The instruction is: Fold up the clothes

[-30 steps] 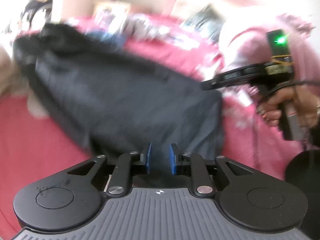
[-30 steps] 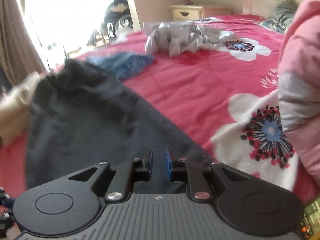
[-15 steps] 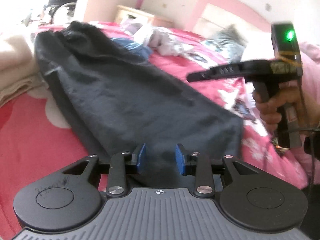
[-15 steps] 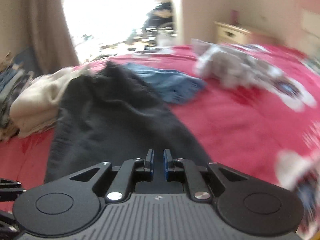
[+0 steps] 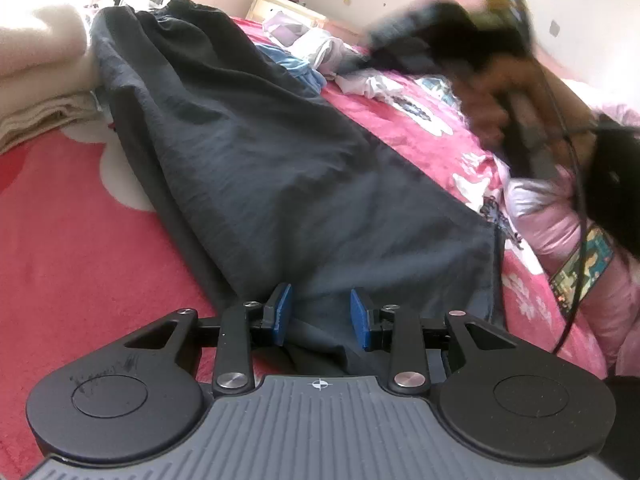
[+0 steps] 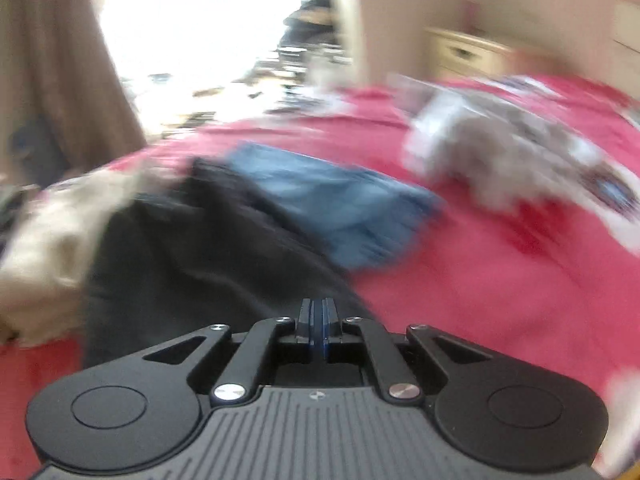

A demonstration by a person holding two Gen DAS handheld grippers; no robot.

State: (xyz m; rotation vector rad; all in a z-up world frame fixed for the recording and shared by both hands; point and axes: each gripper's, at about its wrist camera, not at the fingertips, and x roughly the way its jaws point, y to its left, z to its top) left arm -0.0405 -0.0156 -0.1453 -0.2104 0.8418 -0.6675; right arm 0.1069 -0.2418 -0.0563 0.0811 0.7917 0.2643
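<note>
The dark trousers lie stretched out long on the red bed cover, with the gathered waistband at the far end and the leg hems at the near end. This flat, straight layout probably serves the fold: the cloth has few big wrinkles, so one end can be carried over the other.

The left hand-held gripper is low over the near hem. Its blue pads stand apart and do not press on anything, although the dark cloth lies just under and between them. I judge it is placed here to take the hem.

The right hand-held gripper has its jaws closed together with nothing between them. In the left view it appears blurred and raised above the bed, held by a hand, so it seems to be travelling and not working.

A cream blanket sits beside the waistband, touching it. A blue garment and a grey-white one wait further on the bed, still unfolded.
</note>
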